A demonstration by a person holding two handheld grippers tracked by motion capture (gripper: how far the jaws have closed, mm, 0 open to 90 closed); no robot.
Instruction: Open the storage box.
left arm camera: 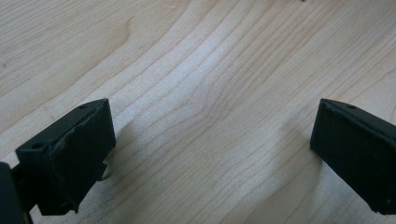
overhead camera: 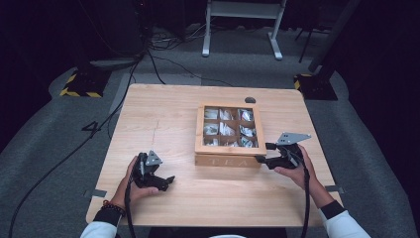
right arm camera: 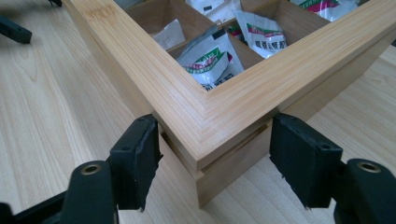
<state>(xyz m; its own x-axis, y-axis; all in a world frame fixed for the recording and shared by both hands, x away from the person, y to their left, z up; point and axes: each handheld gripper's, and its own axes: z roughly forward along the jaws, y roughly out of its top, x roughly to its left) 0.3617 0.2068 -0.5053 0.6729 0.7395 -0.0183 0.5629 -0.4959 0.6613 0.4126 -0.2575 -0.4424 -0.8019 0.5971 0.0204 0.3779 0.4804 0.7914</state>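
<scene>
tea box [overhead camera: 229, 144] of pale wood sat right of centre on the bench [overhead camera: 163, 124], its glazed lid framed in wood over nine compartments of white sachets [right arm camera: 210, 56], "tea" lettered on the near wall. right gripper [right arm camera: 215, 154] was at the box's near right corner, its fingers [right arm camera: 135, 158] wide apart, one either side of that corner at the lid seam; whether they pressed it i could not tell. left gripper [left arm camera: 212, 140] rested near left on bare bench, fingers apart, holding nothing.
</scene>
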